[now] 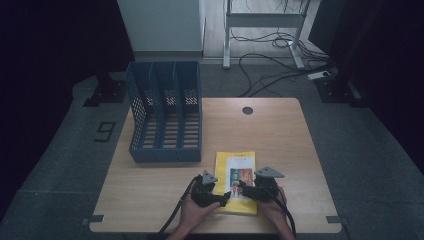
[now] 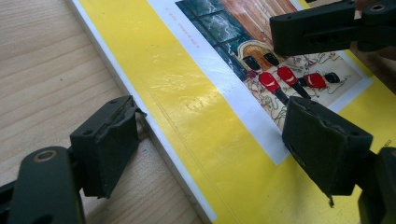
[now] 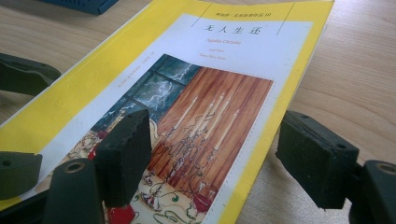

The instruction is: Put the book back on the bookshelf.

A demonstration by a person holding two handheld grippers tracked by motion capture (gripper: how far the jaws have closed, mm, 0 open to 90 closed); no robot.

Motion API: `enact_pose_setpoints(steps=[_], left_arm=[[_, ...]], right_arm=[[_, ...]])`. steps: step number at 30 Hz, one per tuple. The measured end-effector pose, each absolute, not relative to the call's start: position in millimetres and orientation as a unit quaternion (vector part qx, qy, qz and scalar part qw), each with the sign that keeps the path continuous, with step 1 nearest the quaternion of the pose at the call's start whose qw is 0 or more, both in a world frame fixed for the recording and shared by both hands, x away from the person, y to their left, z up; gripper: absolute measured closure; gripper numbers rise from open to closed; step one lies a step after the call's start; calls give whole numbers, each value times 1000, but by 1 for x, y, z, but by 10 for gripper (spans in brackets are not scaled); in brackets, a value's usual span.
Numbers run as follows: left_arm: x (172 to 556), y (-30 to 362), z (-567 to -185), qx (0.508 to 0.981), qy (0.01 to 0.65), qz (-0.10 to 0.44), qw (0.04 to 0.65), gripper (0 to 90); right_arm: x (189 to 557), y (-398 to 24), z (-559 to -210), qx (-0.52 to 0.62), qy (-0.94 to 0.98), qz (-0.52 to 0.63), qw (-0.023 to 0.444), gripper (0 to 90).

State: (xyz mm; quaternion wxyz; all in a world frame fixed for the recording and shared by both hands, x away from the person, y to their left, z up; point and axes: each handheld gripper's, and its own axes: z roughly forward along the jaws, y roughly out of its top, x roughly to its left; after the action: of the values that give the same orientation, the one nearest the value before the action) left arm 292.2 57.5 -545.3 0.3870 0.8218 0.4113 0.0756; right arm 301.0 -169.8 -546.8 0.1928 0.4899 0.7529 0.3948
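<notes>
blue file rack (image 1: pixel 167 112) sits far left, yellow book (image 1: pixel 237 172) flat near edge, left gripper (image 1: pixel 212 196) and right gripper (image 1: pixel 250 189) both spread apart over it

A yellow book (image 1: pixel 236 182) with a white-framed picture lies by a blue perforated file rack (image 1: pixel 165 112).

Both grippers hide the near end of the yellow book (image 1: pixel 236 183) at lower centre of the high view; its small print under the title is too fine to read.
</notes>
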Motion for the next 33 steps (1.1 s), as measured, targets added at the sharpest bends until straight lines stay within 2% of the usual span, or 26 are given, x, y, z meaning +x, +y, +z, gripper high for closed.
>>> enact_pose_setpoints(steps=[14,33], left_arm=[[290,56,-545,821,408,88,389,185],[290,57,-547,819,409,83,394,182]], right_arm=[[297,-170,-534,493,741,419,180,301],[291,-163,-514,441,746,463,184,456]])
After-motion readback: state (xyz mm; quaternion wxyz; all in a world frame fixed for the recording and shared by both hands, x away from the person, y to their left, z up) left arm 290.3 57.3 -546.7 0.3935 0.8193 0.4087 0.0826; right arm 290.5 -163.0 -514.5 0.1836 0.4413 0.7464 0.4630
